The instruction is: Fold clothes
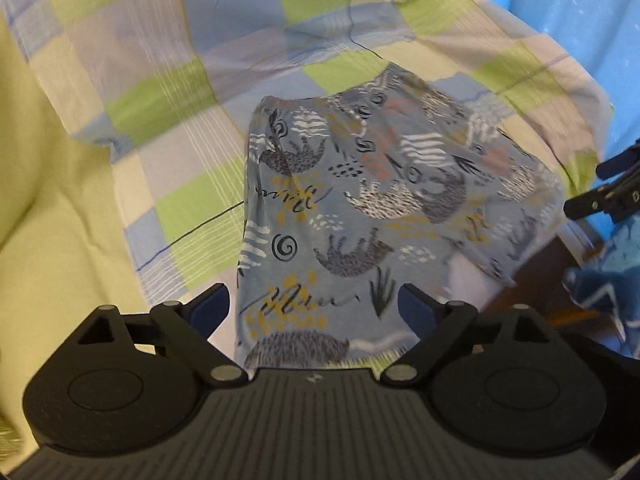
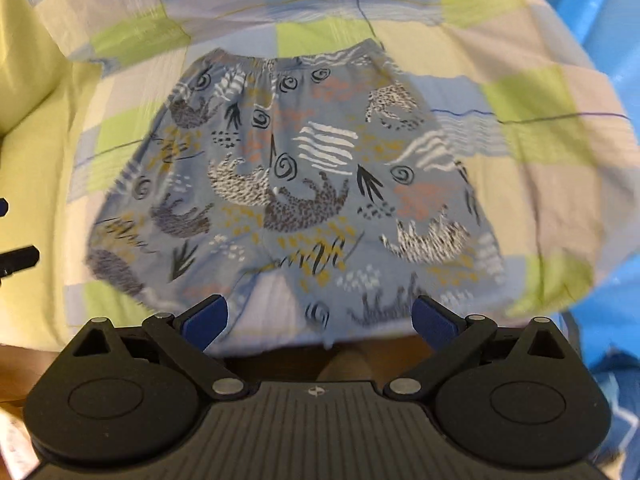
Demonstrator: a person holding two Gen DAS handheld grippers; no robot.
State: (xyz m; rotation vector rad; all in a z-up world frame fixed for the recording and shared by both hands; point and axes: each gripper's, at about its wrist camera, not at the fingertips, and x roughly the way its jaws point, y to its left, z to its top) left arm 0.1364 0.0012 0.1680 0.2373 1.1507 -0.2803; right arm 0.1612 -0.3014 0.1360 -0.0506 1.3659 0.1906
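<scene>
Patterned blue shorts lie spread flat on the checked bedsheet, waistband at the far side. The right gripper hovers over the near hem, blue fingers wide apart, holding nothing.

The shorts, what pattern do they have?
Shorts: grey-blue with speckled animal shapes, black spirals, and white, yellow and pink marks. Right wrist view shows it best.

Soft, even light is seen throughout; motion blur smears the patterned shorts, and fisheye bending is noted at every edge.
</scene>
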